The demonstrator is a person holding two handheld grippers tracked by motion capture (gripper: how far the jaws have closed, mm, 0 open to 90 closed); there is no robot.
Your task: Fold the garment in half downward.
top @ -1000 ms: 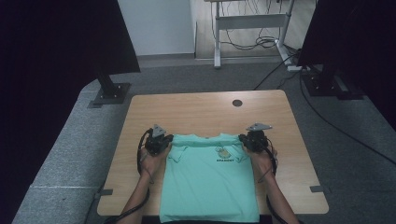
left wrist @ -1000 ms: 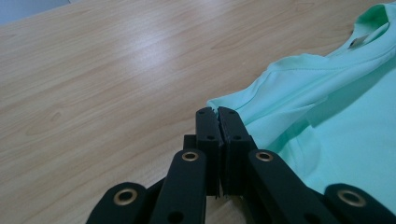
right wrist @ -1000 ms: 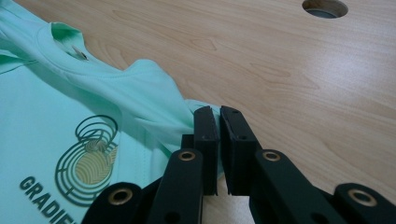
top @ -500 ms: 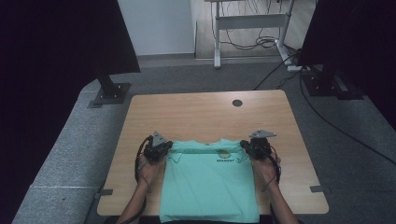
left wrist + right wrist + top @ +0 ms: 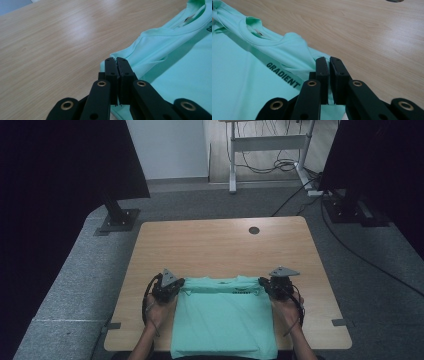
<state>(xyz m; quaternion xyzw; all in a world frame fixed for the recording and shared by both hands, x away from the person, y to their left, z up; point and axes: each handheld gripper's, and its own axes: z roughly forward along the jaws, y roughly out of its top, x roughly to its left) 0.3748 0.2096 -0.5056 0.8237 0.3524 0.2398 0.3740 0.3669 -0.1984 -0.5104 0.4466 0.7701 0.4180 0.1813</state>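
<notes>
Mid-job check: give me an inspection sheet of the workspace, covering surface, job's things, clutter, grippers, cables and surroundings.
Surface: wooden table, bare beyond the shirt, with a round hole near its far edge.
Job's things: mint T-shirt lying flat at the near edge, collar away from the person, "GRADIENT" printed below the collar.
Clutter: nothing seen.
Grippers: left gripper shut on the shirt's left shoulder corner; right gripper shut on the right shoulder corner.
Cables: one loops from each gripper; floor cables run right of the table.
Surroundings: grey carpet, dark panels on stands at both sides, a desk frame behind.
</notes>
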